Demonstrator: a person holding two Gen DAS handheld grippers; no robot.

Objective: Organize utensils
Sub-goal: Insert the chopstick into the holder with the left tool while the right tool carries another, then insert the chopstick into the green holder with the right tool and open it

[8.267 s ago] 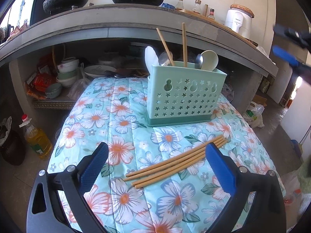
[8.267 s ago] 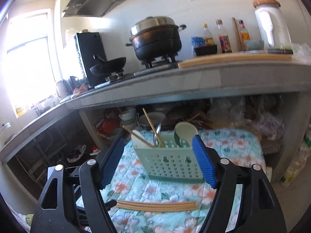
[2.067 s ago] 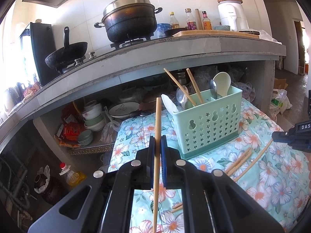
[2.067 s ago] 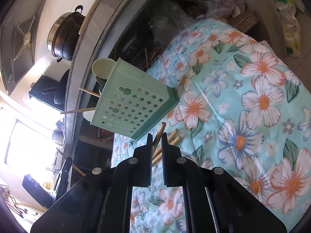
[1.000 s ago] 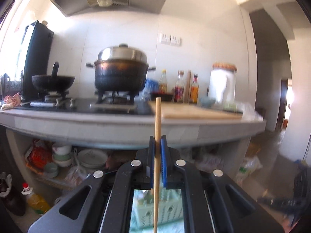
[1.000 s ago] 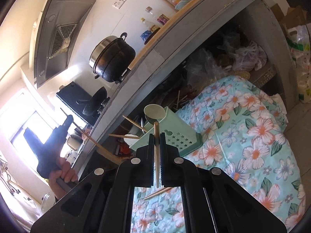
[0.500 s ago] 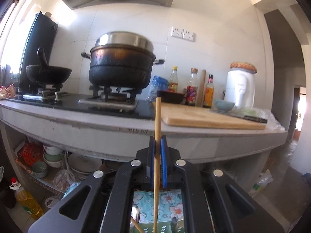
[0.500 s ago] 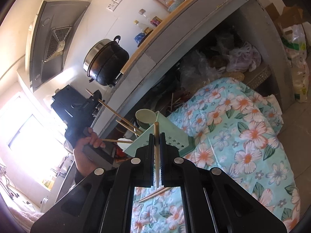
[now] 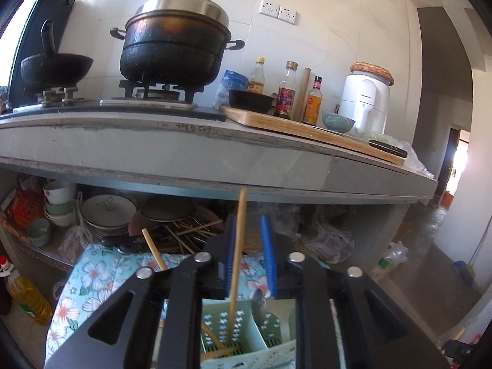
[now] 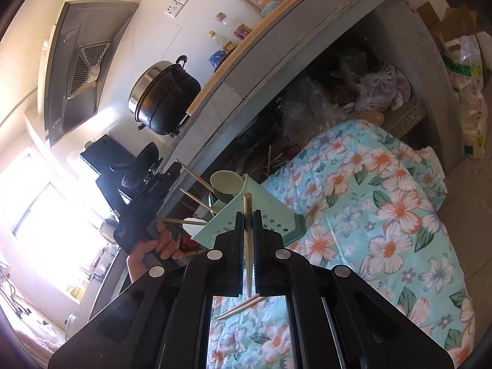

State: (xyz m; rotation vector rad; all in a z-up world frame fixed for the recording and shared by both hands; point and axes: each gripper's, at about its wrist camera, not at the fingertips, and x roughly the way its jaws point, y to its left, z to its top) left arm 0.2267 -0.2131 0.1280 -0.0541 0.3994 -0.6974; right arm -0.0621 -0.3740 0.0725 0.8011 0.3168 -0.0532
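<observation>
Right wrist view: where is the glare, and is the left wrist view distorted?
Right wrist view: the window at the left is blown out white, washing out the hand beside it. Left wrist view: the fisheye bends the countertop edge into a curve; corners are dark.

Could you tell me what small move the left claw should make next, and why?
Probably lift the left claw straight up and clear. Its jaws have just been opening, and the chopstick between them already stands with its lower end inside the green utensil caddy, no longer pinched. Backing off leaves room for the right claw, which is shut on another chopstick.
</observation>
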